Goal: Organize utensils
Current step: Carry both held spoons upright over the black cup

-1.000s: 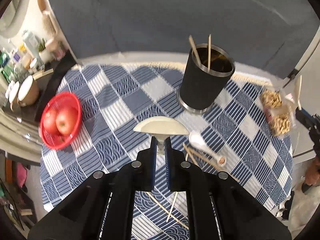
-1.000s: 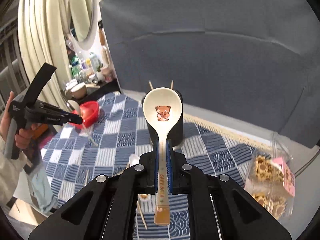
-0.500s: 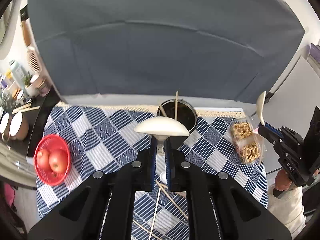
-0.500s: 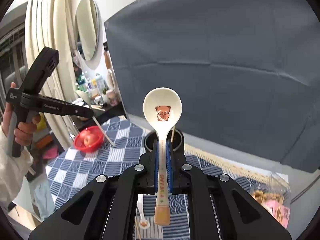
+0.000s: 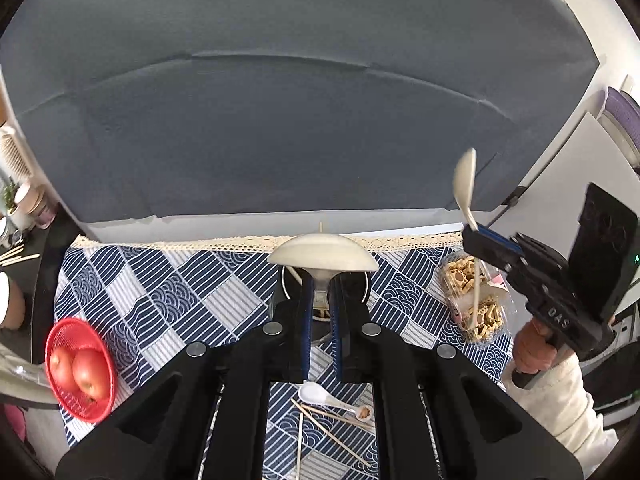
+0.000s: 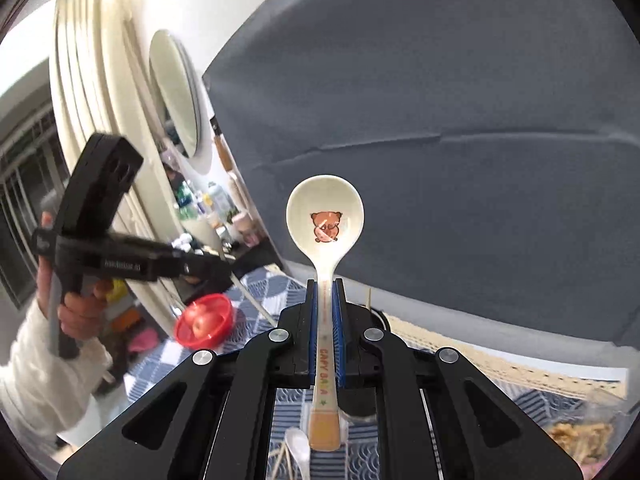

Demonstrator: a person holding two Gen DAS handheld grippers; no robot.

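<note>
My left gripper (image 5: 320, 280) is shut on the handle of a cream spoon (image 5: 322, 253), whose bowl shows edge-on above the fingertips. Right behind the fingers stands the black utensil cup (image 5: 365, 286), mostly hidden, with a chopstick tip (image 5: 320, 227) poking up. My right gripper (image 6: 327, 284) is shut on a cream spoon with a bear print (image 6: 325, 216), held upright; the cup rim (image 6: 380, 317) peeks out beside its fingers. On the cloth below lie a small white spoon (image 5: 320, 394) and loose chopsticks (image 5: 332, 436). The right gripper (image 5: 476, 232) also shows at the left wrist view's right edge.
A blue-and-white checked cloth (image 5: 180, 300) covers the table. A red basket of apples (image 5: 80, 368) sits at its left edge, a clear pack of biscuits (image 5: 476, 300) at its right. A grey backdrop stands behind. A person's hand (image 6: 80, 312) holds the left gripper.
Both grippers have risen and tilted up with their spoons. The cup has slid from well ahead of the left fingers to just behind them, and the backdrop fills more of both views.
</note>
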